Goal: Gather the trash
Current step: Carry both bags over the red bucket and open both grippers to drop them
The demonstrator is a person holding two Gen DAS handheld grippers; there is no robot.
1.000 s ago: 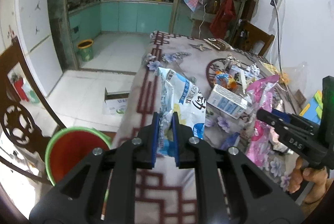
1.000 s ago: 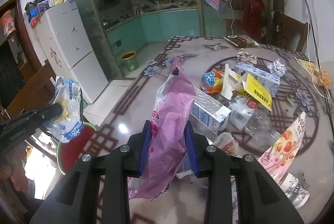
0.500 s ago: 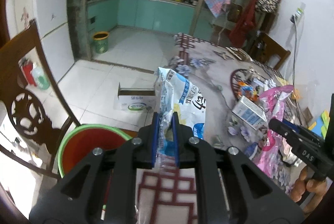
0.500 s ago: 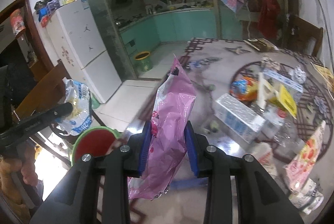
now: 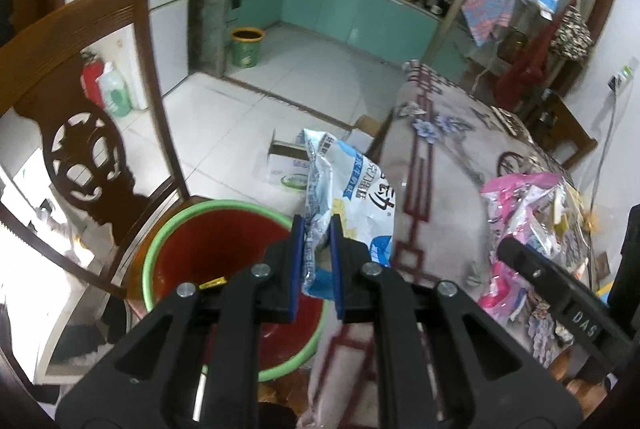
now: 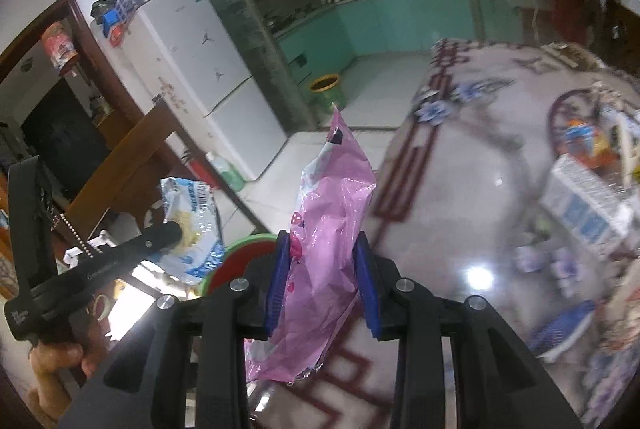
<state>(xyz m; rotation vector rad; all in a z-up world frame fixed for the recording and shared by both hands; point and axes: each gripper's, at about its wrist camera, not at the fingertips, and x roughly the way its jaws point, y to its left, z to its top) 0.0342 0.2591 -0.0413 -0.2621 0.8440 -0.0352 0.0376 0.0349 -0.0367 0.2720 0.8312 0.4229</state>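
The blue-and-white bag [image 5: 352, 197] is clamped between the closed jaws of the left gripper [image 5: 317, 261], its long axis standing up and away from the fingers. The red bin with the green rim [image 5: 176, 241] lies directly below and slightly left of this bag, beside the table edge [image 5: 420, 189]. The pink bag [image 6: 328, 213] is pinched in the closed right gripper [image 6: 322, 281], above the table edge and to the right of the bin. The left gripper is judged nearer to the bin, so release there is expected first.
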